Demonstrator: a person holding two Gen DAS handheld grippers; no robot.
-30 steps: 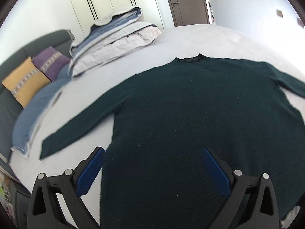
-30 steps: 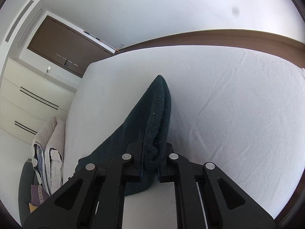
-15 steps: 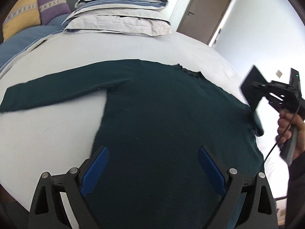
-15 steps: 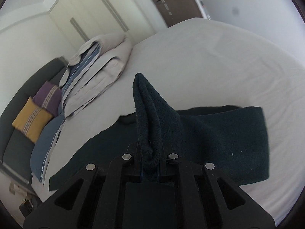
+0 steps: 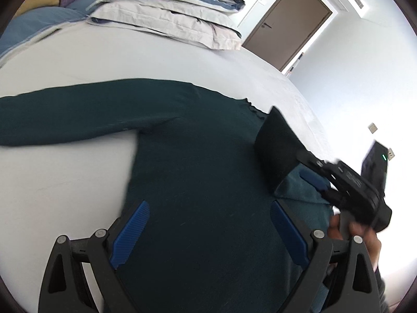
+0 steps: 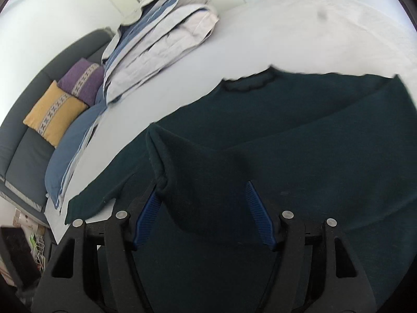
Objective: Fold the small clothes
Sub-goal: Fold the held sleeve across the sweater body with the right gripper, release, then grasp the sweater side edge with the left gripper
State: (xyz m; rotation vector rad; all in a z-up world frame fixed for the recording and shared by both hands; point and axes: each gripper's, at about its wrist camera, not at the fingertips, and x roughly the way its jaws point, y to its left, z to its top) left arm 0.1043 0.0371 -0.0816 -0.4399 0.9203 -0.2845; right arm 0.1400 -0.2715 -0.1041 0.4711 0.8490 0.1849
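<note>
Since 1 second ago the right hand-held gripper has carried the sweater's right sleeve in over the body. Its jaws are now opening, the cuff draped loosely between them. The left hand-held gripper hovers wide open and empty above the sweater's lower body on the bed. Risk: the cuff may snag on a pad and drag the fold askew as the gripper withdraws.

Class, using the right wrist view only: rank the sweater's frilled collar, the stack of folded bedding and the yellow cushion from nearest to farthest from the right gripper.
1. Frilled collar: nearest, straight ahead of the right gripper, on the bed.
2. Folded bedding: farther, ahead and to the left.
3. Yellow cushion: far left on the sofa, beyond the bed; close to the bedding in distance, so this order is uncertain.
</note>
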